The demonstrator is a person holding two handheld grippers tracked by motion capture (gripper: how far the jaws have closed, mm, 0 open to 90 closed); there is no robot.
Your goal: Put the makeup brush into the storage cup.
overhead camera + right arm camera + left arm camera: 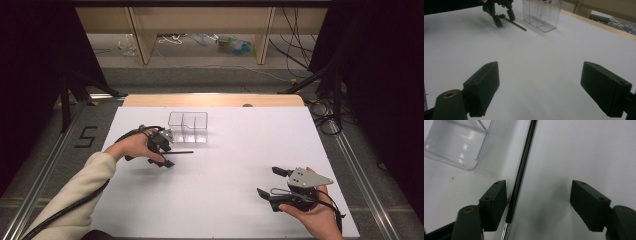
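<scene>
The left tool (162, 150) stood open around the thin black stick (520, 175) lying on the white surface (225, 170) just beside the clear box (188, 126), not squeezing it yet, while the right tool (272, 184) waited open, far from the box.

One slim black pen with a silver tip (176, 152) and one clear plastic divided box (188, 126) lie far left on one white worktop (225, 165); two black hand-held tools, left (166, 148) and right (270, 183), are present.
</scene>
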